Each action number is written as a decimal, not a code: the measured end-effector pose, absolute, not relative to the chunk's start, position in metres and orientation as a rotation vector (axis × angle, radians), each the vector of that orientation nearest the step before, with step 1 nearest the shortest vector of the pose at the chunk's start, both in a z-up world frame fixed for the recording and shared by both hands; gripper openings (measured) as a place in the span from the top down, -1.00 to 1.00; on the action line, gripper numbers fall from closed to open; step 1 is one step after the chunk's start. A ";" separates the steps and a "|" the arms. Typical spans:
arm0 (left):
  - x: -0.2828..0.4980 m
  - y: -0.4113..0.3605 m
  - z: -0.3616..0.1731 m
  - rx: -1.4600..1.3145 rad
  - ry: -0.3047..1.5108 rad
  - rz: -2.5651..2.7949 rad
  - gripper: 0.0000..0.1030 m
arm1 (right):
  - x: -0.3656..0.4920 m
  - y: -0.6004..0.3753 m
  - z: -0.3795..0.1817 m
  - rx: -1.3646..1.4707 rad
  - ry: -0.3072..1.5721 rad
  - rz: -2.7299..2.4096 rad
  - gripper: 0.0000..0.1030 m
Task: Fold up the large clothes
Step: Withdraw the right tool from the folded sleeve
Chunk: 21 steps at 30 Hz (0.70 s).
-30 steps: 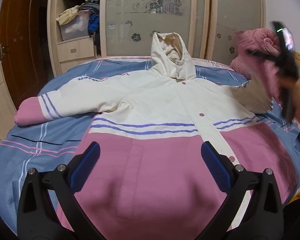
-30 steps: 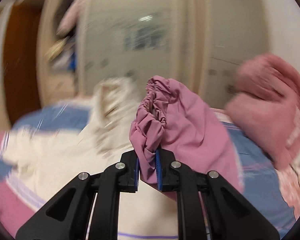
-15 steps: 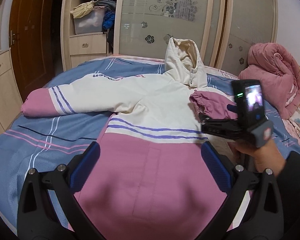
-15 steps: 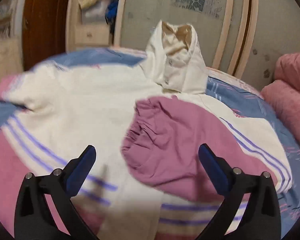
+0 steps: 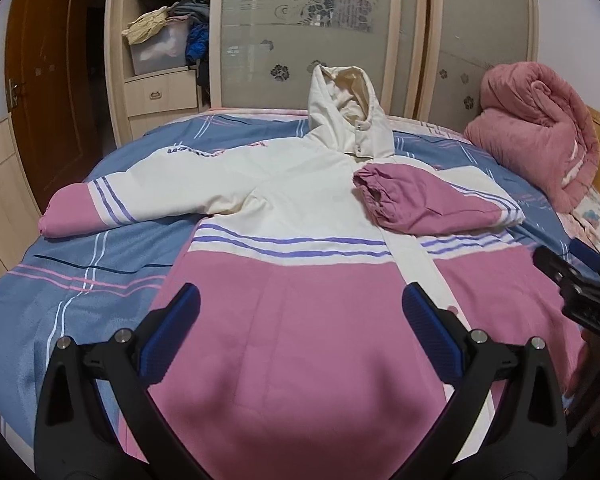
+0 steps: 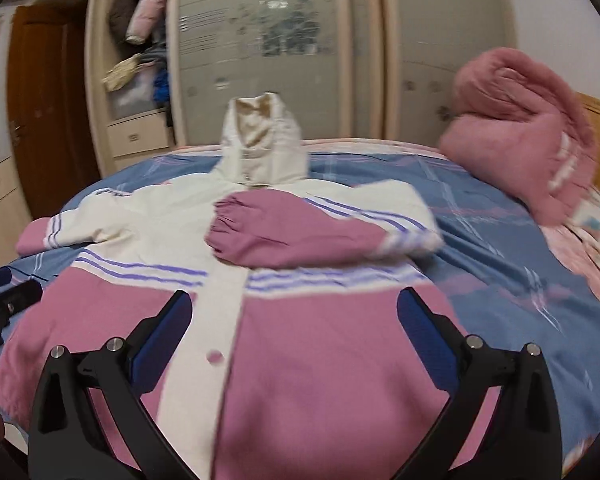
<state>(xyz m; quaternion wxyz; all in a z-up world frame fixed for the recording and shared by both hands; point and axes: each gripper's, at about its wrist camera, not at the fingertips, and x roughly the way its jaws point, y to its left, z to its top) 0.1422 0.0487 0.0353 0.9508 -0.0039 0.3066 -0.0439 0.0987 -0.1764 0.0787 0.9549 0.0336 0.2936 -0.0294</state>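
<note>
On the bed (image 5: 80,280), coat (image 5: 300,280) lies lengthwise, hood away; both grippers released, empty.

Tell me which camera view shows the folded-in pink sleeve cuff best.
The left wrist view: it is sharp, and the gathered opening of the pink sleeve cuff shows clearly on the jacket's cream chest, below the hood. The right wrist view shows the same cuff near its centre, but motion blur smears its gathers.
</note>
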 end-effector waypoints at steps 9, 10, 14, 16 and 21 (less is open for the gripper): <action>0.112 0.048 0.038 0.034 0.592 -0.053 -0.96 | 0.061 -0.174 0.089 0.038 0.592 -0.039 -0.97; 0.113 0.047 0.036 0.044 0.604 -0.046 -0.96 | 0.060 -0.176 0.089 0.054 0.601 -0.037 -0.97; 0.115 0.039 0.032 0.059 0.623 -0.048 -0.96 | 0.052 -0.178 0.093 0.067 0.608 -0.012 -0.97; 0.115 0.036 0.032 0.064 0.623 -0.050 -0.96 | 0.048 -0.178 0.096 0.068 0.607 -0.012 -0.97; 0.113 0.026 0.036 0.039 0.618 -0.063 -0.96 | 0.044 -0.179 0.097 0.043 0.594 -0.034 -0.97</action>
